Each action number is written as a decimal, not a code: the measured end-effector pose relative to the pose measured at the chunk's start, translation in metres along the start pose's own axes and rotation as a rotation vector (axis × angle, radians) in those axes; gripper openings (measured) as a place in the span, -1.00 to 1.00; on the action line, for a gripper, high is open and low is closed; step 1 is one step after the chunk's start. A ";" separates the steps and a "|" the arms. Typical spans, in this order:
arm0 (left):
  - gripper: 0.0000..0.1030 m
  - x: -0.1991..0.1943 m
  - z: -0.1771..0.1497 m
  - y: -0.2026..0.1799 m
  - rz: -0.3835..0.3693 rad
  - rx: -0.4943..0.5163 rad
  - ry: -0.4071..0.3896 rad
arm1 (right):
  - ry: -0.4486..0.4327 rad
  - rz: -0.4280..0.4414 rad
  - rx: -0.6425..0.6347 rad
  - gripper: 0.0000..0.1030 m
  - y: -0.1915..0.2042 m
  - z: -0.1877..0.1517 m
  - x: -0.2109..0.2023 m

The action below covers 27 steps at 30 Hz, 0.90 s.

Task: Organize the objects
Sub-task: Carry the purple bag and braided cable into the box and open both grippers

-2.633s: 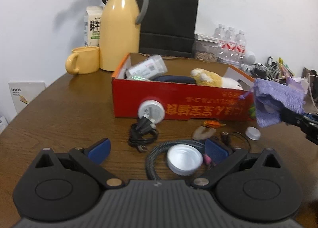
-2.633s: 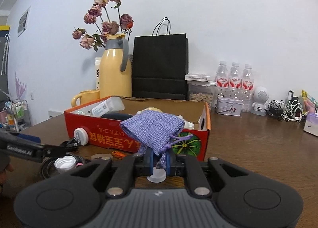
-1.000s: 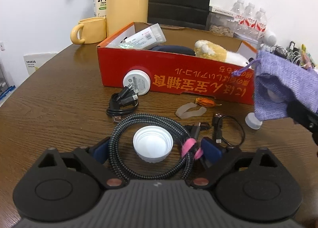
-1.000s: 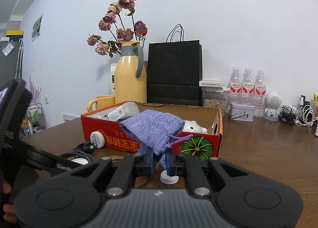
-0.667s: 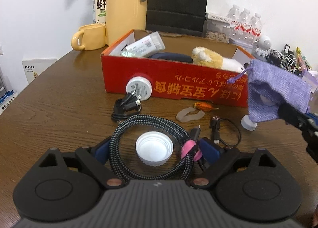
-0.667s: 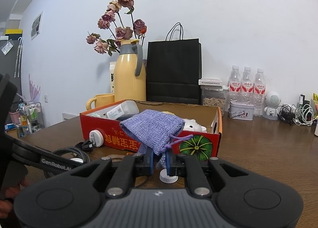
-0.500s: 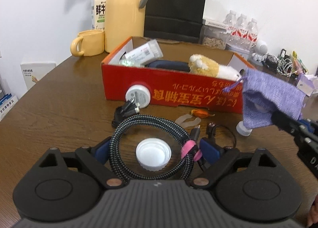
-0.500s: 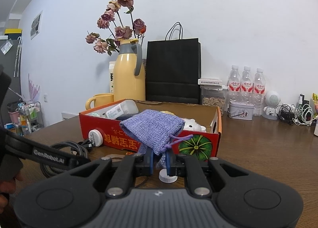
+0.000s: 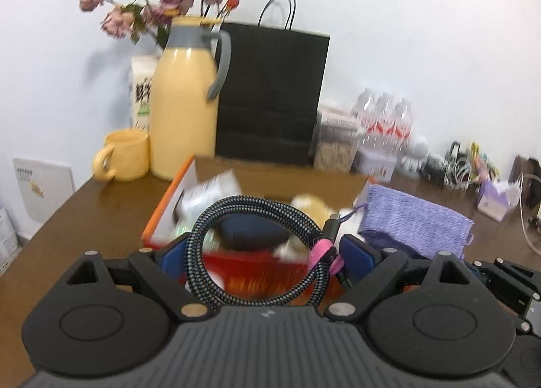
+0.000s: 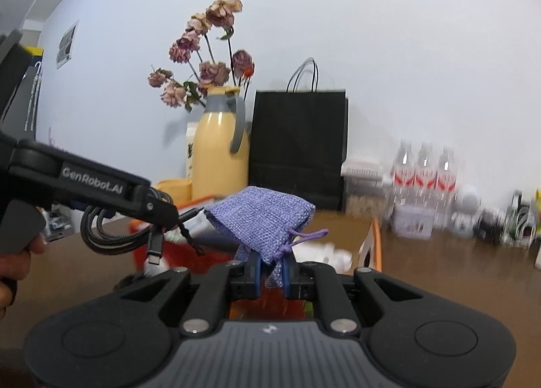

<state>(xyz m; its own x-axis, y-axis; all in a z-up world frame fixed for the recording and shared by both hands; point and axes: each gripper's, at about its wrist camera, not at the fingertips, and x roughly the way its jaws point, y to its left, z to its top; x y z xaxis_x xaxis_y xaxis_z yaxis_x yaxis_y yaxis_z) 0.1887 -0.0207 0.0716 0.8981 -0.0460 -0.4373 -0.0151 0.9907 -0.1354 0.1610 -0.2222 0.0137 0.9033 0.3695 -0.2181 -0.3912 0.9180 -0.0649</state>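
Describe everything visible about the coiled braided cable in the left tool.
The coiled black-and-grey braided cable looks woven and fabric-sheathed, wound into several round loops and bound on one side by a pink strap. A dark plug sticks out near the strap; in the right wrist view another hangs down. The left tool grips the coil across its width, blue pads against both sides, holding it off the table in front of the red cardboard box.

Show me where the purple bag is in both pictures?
Left wrist view: the purple bag is at right of centre, beside the coiled cable.
Right wrist view: the bag is in the middle, pinched in the right hand-held gripper.
Shared landmark: the yellow jug with flowers.
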 end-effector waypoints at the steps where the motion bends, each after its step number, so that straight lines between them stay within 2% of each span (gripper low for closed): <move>1: 0.81 0.005 0.005 -0.001 -0.002 -0.001 -0.007 | -0.002 -0.008 -0.003 -0.79 -0.002 0.005 0.007; 8: 0.81 0.062 0.036 -0.003 -0.005 -0.039 -0.018 | 0.022 -0.066 0.008 -0.79 -0.020 0.029 0.075; 15: 0.81 0.123 0.048 0.000 0.023 -0.064 0.009 | 0.078 -0.097 0.111 -0.79 -0.044 0.027 0.139; 20: 0.81 0.147 0.047 0.002 0.038 -0.046 0.039 | 0.128 -0.076 0.145 -0.79 -0.054 0.014 0.158; 23: 0.82 0.151 0.044 0.002 0.023 -0.036 0.037 | 0.138 -0.063 0.170 -0.75 -0.059 0.011 0.161; 24: 0.87 0.151 0.043 0.002 0.023 -0.037 0.033 | 0.138 -0.065 0.178 -0.61 -0.060 0.010 0.160; 25: 1.00 0.149 0.042 0.001 0.027 -0.037 0.024 | 0.140 -0.073 0.183 -0.53 -0.061 0.009 0.160; 26: 1.00 0.147 0.041 0.000 0.032 -0.030 0.009 | 0.150 -0.071 0.186 -0.28 -0.062 0.008 0.160; 27: 1.00 0.145 0.041 -0.001 0.038 -0.020 -0.002 | 0.158 -0.061 0.193 0.17 -0.063 0.007 0.159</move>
<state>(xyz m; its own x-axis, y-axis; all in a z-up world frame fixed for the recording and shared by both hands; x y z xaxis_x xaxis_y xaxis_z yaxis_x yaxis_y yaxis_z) 0.3365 -0.0228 0.0448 0.8976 -0.0077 -0.4408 -0.0584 0.9890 -0.1362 0.3303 -0.2201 -0.0101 0.8793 0.2999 -0.3699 -0.2828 0.9538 0.1010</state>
